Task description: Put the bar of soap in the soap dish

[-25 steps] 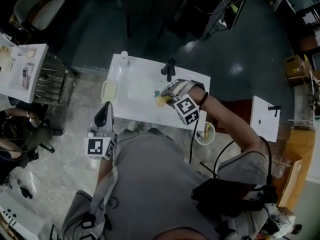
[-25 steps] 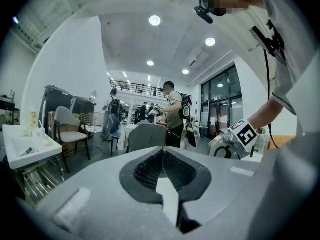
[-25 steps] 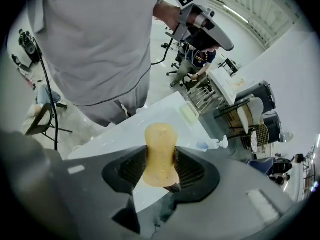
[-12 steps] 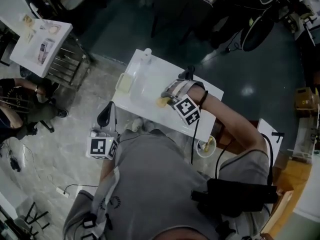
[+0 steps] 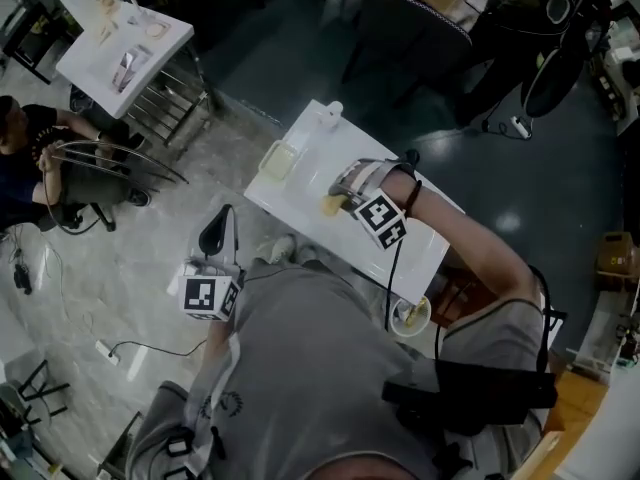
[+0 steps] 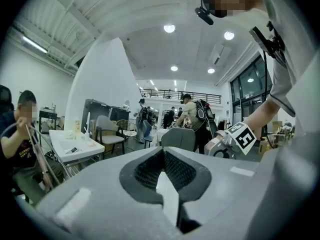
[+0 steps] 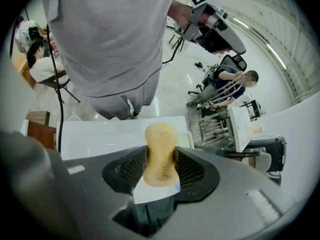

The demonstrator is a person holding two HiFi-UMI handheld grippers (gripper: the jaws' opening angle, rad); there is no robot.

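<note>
Since a second ago the right gripper (image 7: 160, 153) has carried the rounded yellow bar of soap (image 7: 160, 156) across the white rectangular table (image 5: 322, 153), closer to the pale yellow soap dish (image 5: 278, 160) at the table's left corner. Its jaws clamp the bar at a middling width, the soap above the table top and not yet in the dish. The left gripper (image 6: 162, 150) hangs off the table's near edge, jaws together at the tips, nothing between them.

The print I can make out is the black-and-white square marker (image 5: 382, 220) on each gripper's cube. The table top is glossy. A small white bottle (image 5: 333, 111) stands at its far corner. Pale marbled floor (image 5: 130, 268) lies on the table's left, with dark floor beyond it. A seated person (image 5: 25, 158) and a second white table (image 5: 125, 33) are well off to its left.
</note>
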